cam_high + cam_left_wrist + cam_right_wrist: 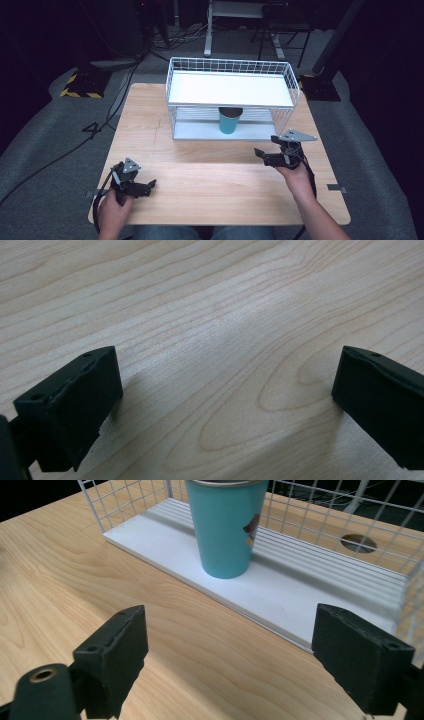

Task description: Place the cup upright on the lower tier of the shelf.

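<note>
A teal cup (230, 121) stands upright on the lower shelf of a white wire rack (171, 85) at the back of the wooden table (210, 195). My right gripper (266, 146) hovers just in front of the rack's right part, open, nothing between its jaws. In the right gripper view the teal cup (227, 527) sits ahead on the white shelf board (300, 600), well beyond the right gripper (227, 645). My left gripper (150, 186) rests near the table's front left corner, open and holding nothing. The left gripper (225, 390) looks down on bare wood.
The rack's upper shelf (230, 89) is a white board that overhangs the cup. A round hole (358, 542) in the tabletop shows behind the rack. Beyond the table, dark floor holds cables, stands and a yellow-black marked base (80, 86).
</note>
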Tool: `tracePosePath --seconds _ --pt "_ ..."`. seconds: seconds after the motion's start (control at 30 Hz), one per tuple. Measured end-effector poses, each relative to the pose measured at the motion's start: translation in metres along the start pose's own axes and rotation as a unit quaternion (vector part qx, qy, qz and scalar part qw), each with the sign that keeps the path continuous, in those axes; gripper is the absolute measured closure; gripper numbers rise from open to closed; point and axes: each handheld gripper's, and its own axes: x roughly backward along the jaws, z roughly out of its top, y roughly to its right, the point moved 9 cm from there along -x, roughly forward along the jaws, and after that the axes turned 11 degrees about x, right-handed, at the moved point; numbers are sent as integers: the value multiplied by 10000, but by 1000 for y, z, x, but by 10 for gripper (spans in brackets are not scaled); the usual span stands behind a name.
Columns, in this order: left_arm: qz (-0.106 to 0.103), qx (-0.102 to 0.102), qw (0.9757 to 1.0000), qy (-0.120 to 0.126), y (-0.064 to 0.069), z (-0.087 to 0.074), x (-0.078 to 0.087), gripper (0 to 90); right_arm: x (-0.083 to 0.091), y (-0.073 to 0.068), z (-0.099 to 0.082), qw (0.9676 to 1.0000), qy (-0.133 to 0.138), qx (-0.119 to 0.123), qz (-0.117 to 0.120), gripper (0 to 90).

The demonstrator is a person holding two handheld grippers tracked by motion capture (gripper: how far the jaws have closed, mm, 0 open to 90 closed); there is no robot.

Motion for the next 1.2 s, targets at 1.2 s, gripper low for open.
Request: tracePosePath --seconds 1.2 --pt "-68 -93 9999 -42 -1 1 0 1 68 41 -113 9945 -899 -310 -449 155"
